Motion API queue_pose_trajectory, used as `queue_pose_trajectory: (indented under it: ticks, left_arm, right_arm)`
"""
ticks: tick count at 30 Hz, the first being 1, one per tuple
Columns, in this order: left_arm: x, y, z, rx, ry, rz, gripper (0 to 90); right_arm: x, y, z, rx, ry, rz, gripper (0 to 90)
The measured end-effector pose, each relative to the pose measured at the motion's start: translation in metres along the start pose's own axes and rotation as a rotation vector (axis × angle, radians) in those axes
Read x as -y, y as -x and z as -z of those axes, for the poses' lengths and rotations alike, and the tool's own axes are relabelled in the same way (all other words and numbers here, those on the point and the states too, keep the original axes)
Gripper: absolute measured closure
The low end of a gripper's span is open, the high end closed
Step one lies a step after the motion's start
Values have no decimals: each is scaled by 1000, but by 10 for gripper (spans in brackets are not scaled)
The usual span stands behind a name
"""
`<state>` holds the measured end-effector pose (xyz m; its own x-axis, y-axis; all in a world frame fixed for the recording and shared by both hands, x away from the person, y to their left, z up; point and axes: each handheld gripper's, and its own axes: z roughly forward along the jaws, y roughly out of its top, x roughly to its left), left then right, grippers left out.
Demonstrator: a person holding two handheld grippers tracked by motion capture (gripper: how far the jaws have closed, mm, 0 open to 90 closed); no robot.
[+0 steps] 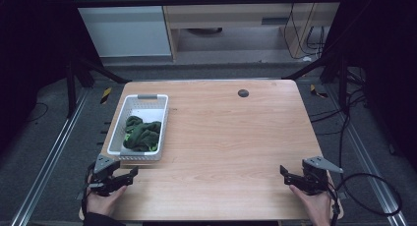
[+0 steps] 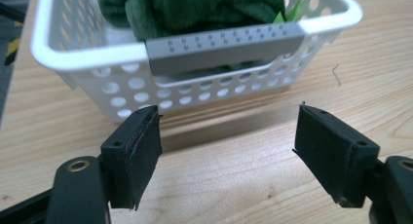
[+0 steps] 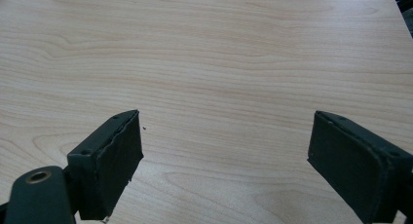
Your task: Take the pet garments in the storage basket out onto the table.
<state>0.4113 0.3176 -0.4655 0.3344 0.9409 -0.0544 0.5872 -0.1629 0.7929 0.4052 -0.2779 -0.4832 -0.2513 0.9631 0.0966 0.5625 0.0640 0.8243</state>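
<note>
Wooden table [image 1: 221,137] carries a white basket [image 1: 129,108] of green cloth [image 1: 142,133] near its left edge. Left gripper [image 1: 129,175] and right gripper [image 1: 285,174] — jaws released, empty — wait at the near corners; approach the basket's grey handle [image 2: 221,47] squarely.

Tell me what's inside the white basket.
The white basket holds bunched dark green cloth with a bright green edge, heaped toward its near end. The far end shows bare floor. Anything under the cloth is covered.
</note>
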Motion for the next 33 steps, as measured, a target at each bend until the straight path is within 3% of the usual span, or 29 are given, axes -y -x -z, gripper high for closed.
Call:
queue_pose_trajectory:
  ticks: [14, 29, 33]
  left_arm:
    - [-7, -4, 17, -3, 51, 56, 257]
    - [-23, -3, 31, 22, 110, 55, 246]
    - [-30, -3, 36, 22, 116, 34, 237]
  right_arm:
    - [1, -5, 7, -26, 18, 5, 137]
    - [1, -12, 8, -32, 26, 34, 136]
    - [2, -11, 8, -35, 23, 30, 128]
